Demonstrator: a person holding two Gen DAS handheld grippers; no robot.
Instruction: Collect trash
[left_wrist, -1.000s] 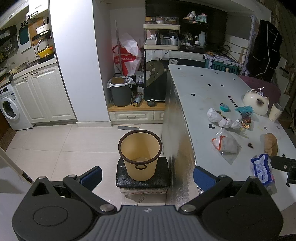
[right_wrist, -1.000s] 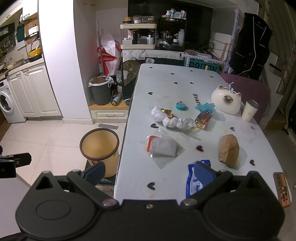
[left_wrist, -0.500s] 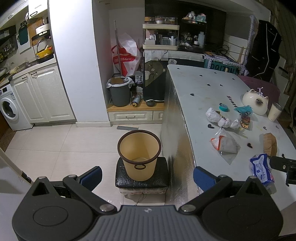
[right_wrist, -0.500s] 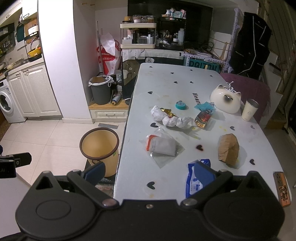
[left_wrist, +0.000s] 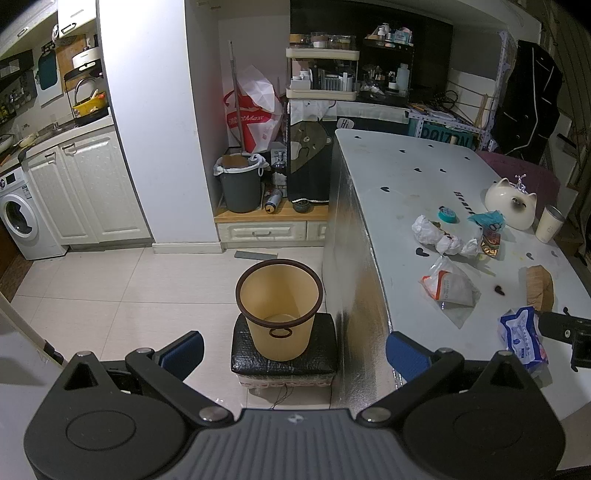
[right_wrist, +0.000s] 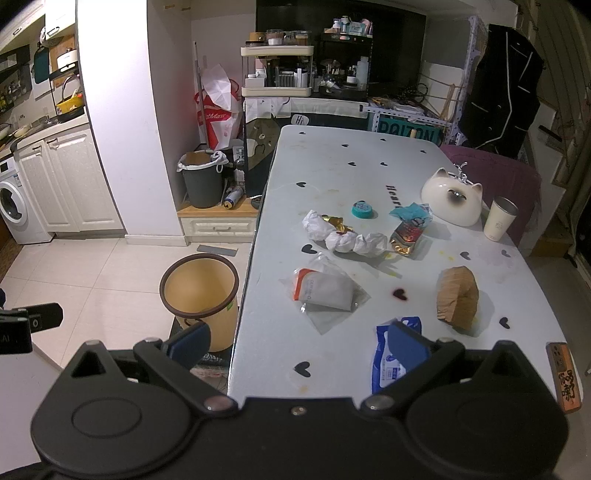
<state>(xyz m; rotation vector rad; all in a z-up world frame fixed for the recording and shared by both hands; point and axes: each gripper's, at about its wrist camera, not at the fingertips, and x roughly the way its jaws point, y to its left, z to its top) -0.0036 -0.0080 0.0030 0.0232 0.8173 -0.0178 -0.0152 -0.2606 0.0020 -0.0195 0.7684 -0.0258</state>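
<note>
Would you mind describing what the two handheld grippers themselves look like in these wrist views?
Both match: the left gripper and right gripper each have a matte black body with two round discs, silver pivot screws, angular black linkages and two blue finger pads. The left has a ribbed grey centre panel with a small logo. No cables, sleeves or hands show.

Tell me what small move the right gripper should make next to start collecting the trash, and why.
Probably ease the right gripper forward and down over the blue and white wrapper. Its jaws are open and empty, that wrapper is the nearest litter on the table, and the tan bin sits empty just left.
</note>
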